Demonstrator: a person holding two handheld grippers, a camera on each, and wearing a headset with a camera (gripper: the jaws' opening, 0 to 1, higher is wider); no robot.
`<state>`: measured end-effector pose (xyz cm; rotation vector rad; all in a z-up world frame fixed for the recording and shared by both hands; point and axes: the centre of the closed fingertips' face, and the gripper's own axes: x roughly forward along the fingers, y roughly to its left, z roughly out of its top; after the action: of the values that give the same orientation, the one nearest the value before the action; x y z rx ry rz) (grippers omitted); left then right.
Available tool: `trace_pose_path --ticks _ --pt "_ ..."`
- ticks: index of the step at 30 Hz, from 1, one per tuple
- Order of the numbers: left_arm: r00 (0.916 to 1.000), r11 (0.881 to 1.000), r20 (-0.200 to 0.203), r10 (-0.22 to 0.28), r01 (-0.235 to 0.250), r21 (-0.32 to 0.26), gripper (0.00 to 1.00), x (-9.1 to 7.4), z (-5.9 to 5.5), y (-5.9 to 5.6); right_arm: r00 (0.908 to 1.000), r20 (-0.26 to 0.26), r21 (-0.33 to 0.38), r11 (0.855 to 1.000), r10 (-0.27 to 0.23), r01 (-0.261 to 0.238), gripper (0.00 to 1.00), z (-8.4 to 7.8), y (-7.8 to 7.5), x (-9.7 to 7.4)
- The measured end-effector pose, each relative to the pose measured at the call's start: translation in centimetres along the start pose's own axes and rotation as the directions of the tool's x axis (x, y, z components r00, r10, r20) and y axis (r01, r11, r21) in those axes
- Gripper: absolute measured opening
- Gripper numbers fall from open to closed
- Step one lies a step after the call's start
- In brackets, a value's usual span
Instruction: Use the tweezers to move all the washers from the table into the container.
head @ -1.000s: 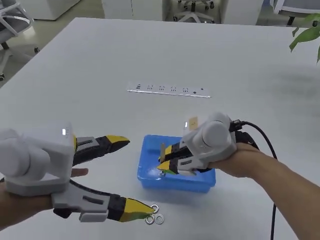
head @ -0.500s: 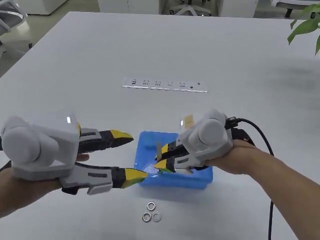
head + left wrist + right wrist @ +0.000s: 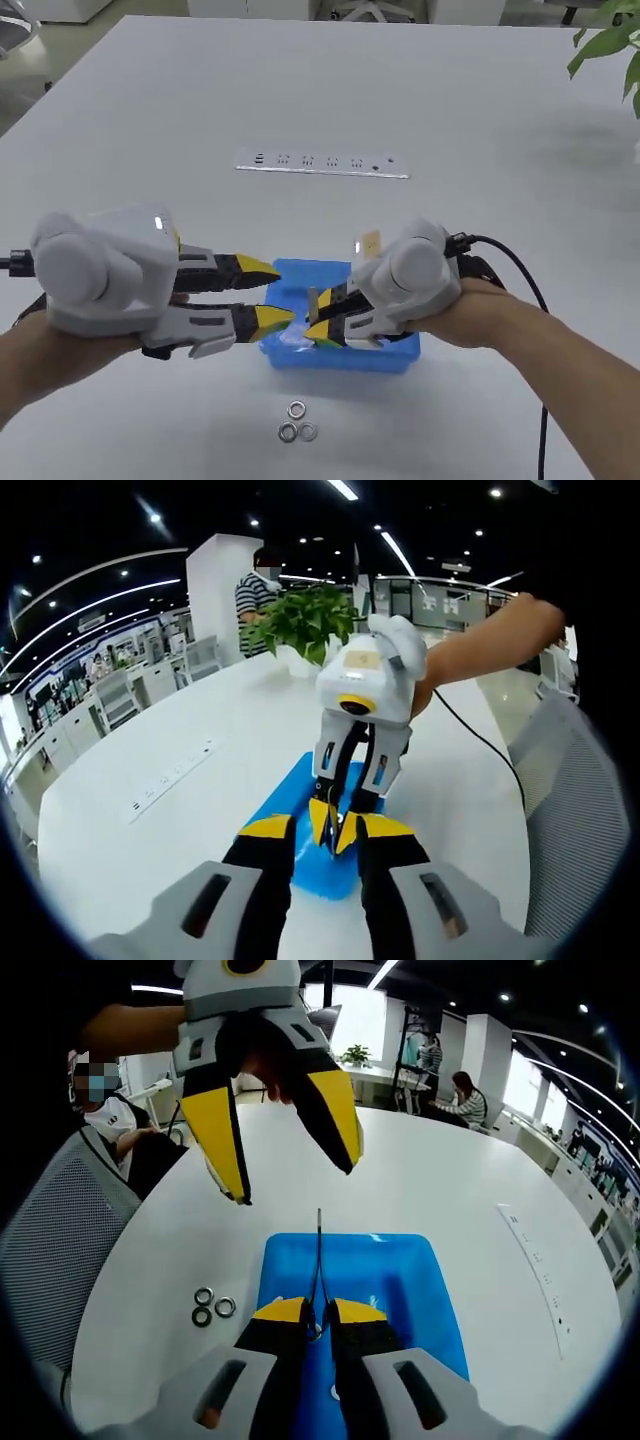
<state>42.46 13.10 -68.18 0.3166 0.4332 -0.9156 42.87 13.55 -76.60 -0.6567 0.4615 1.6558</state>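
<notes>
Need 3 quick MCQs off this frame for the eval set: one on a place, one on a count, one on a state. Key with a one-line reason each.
1. Where do the loose washers lie?
A. In the container
B. On the table, outside the container
C. On the floor

2. How many washers are in that group?
A. Two
B. Five
C. Three

3. What state is the right tool in?
A. Shut on the tweezers
B. Open and empty
C. Shut on a washer

Key:
1 B: in the head view they sit on bare table on the near side of the container.
2 C: three rings lie clustered together.
3 A: in the right gripper view its jaws are closed on the tweezers, which point out over the container.
</notes>
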Motion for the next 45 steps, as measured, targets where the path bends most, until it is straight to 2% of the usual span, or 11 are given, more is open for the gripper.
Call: trace_pose_path --ticks 4,12,18,24,40,45 --pt "0.9999 1.000 0.005 -0.016 0.016 0.024 0.21 0.7 0.3 -0.1 1.0000 0.000 -0.003 1.000 0.003 -0.003 0.10 0.0 0.0 0.0" --pt "0.9987 0.998 0.000 -0.050 0.050 0.042 0.18 2.0 0.5 -0.1 1.0000 0.004 -0.005 1.000 0.003 -0.003 0.11 0.0 0.1 0.0" --pt "0.9968 0.995 0.010 -0.079 0.079 0.057 0.12 2.6 0.7 -0.6 1.0000 0.005 -0.009 1.000 0.004 -0.004 0.11 -0.1 0.1 -0.1" --pt "0.9946 0.991 0.000 -0.104 0.104 0.079 0.08 3.2 0.7 -1.1 1.0000 0.003 -0.023 1.000 0.008 -0.008 0.11 -0.1 0.1 -0.1" --pt "0.9937 0.991 -0.006 -0.112 0.112 0.079 0.05 3.1 0.7 -1.1 0.9999 -0.006 -0.029 0.999 -0.014 0.014 0.15 -0.1 -0.1 -0.2" --pt "0.9937 0.991 -0.001 -0.112 0.112 0.077 0.05 3.1 1.0 -1.1 0.9996 -0.002 -0.025 0.999 -0.027 0.027 0.17 -0.1 -0.2 -0.6"
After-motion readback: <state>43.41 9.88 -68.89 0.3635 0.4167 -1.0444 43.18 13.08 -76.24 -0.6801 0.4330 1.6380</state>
